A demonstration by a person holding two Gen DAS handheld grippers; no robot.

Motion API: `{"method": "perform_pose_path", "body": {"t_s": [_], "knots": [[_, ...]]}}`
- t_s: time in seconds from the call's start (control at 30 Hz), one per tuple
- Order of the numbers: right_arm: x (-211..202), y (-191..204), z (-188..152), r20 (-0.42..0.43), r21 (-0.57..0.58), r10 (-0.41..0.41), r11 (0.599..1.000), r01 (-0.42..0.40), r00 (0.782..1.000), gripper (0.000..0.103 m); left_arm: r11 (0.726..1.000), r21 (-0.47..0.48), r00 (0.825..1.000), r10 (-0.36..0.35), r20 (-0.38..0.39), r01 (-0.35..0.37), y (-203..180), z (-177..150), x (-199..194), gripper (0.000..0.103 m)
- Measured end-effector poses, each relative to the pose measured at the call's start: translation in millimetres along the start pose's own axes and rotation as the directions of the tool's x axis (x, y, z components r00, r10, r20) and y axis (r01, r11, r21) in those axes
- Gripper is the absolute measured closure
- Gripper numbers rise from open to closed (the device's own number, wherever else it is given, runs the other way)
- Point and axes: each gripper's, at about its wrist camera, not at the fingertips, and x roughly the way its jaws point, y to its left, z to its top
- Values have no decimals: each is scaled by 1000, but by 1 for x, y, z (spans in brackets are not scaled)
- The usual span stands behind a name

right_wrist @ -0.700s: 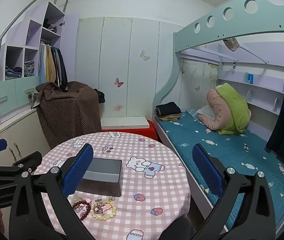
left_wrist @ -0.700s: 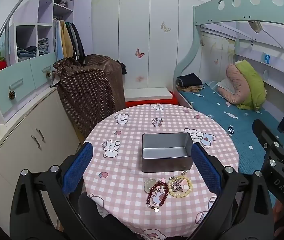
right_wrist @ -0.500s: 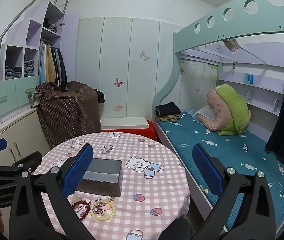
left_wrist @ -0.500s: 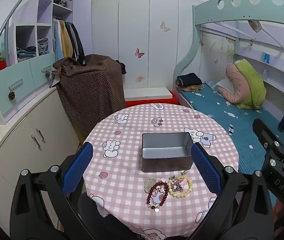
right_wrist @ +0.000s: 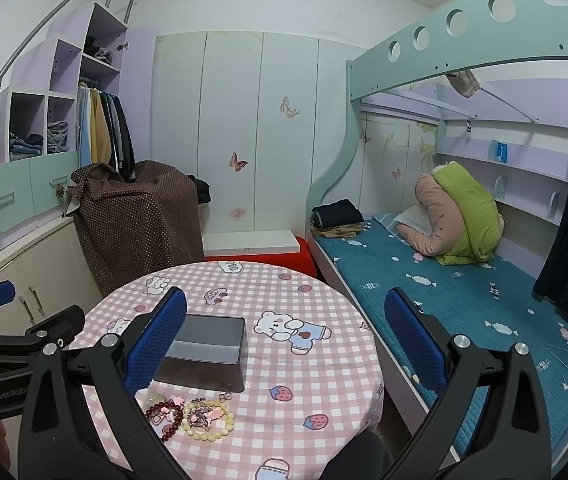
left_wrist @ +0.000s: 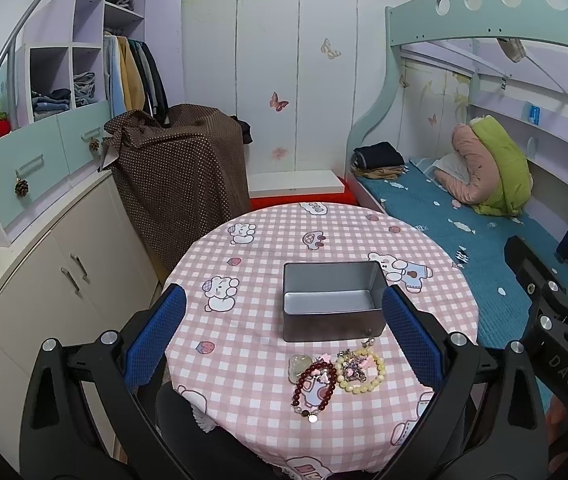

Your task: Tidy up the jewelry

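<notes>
An open grey metal tin (left_wrist: 332, 300) stands mid-table on the pink checked tablecloth (left_wrist: 244, 320); it also shows in the right wrist view (right_wrist: 204, 344). In front of it lie a dark red bead bracelet (left_wrist: 313, 390), a pale yellow bead bracelet (left_wrist: 360, 372) with small charms inside it, and a pale stone (left_wrist: 297, 364). The same pieces show in the right wrist view: the red bracelet (right_wrist: 166, 416) and the yellow bracelet (right_wrist: 210, 420). My left gripper (left_wrist: 284, 340) is open and empty, held above the jewelry. My right gripper (right_wrist: 285, 344) is open and empty, to the right of the tin.
The round table's edge (left_wrist: 463, 280) drops off on all sides. A bunk bed (right_wrist: 443, 280) is at the right, low cabinets (left_wrist: 44, 272) at the left, and a brown dotted cover (left_wrist: 180, 168) over something behind the table.
</notes>
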Motion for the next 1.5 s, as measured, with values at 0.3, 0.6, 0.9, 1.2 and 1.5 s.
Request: {"method": "perform_pose_path", "body": {"t_s": [0.3, 0.6, 0.9, 1.2, 1.5], "knots": [[3, -2, -2, -4, -1, 11, 1000, -11, 1000, 7, 1000, -5, 1000, 5, 8, -5, 0, -1, 2, 5], [1, -2, -1, 0, -7, 11, 1000, -11, 1000, 7, 1000, 2, 1000, 13, 10, -13, 0, 1, 2, 5], [0, 0, 2, 5, -13, 7, 1000, -6, 1000, 7, 1000, 2, 1000, 13, 11, -13, -1, 1, 1, 5], [0, 0, 2, 6, -15, 6, 1000, -6, 1000, 7, 1000, 3, 1000, 15, 11, -15, -1, 1, 1, 5], [3, 0, 1, -4, -8, 3, 1000, -3, 1000, 7, 1000, 7, 1000, 6, 13, -6, -3, 3, 0, 5]]}}
